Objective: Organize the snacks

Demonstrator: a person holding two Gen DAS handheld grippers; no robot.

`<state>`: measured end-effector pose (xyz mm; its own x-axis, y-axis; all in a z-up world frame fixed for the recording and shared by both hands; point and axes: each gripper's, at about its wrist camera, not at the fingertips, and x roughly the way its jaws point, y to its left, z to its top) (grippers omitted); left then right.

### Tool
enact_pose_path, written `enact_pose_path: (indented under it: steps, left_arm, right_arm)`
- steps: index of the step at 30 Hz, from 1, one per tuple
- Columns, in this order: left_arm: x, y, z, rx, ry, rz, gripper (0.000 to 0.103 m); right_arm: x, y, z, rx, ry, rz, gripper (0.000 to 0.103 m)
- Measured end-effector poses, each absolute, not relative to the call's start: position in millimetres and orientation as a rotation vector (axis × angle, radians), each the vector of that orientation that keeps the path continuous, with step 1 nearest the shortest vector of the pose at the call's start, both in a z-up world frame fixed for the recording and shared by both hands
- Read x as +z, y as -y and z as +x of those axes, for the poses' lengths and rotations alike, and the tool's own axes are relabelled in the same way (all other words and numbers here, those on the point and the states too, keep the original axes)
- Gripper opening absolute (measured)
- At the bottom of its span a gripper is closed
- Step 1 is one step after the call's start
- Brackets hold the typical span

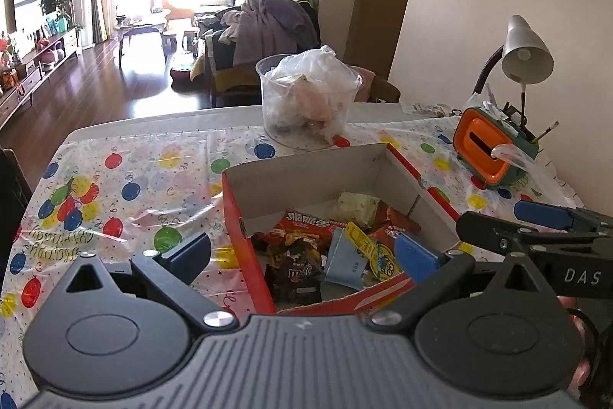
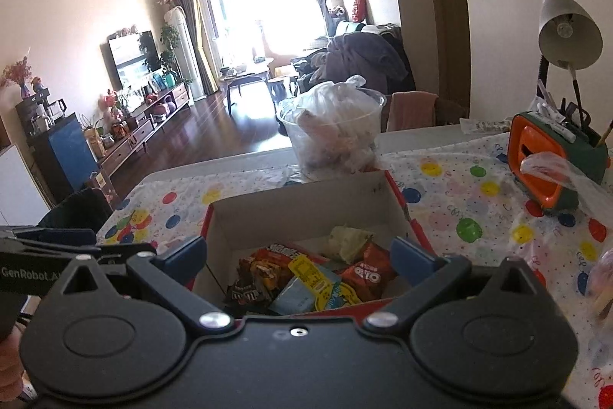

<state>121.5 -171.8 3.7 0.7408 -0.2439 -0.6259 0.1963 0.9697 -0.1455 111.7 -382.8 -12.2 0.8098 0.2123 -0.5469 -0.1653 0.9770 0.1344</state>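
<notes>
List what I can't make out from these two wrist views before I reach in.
- Box near floor: hidden by the left tongs body in the left view.
- Clear tub contents: veiled by a crumpled plastic bag, both views.
- Pale green packet label: too small and blurred.
- Object at the right view's right edge: blurred and cut off.
- Right tongs: open, nothing between them.

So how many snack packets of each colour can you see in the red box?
Some packets overlap, so this counts only what shows.
Red packets: 2
Brown packet: 1
Yellow packet: 1
Blue packet: 1
Pale green packet: 1
Total: 6
</notes>
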Motion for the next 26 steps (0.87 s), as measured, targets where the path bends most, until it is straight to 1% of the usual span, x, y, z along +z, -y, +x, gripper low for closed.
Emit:
enact_pose_path:
  steps: [26]
  left_arm:
    - [2.6,158.2,104.9,-0.316,-0.727,-0.051,0.103]
  right_arm:
    - [-12.4,367.4,79.9,0.133,-0.612,0.111,0.103]
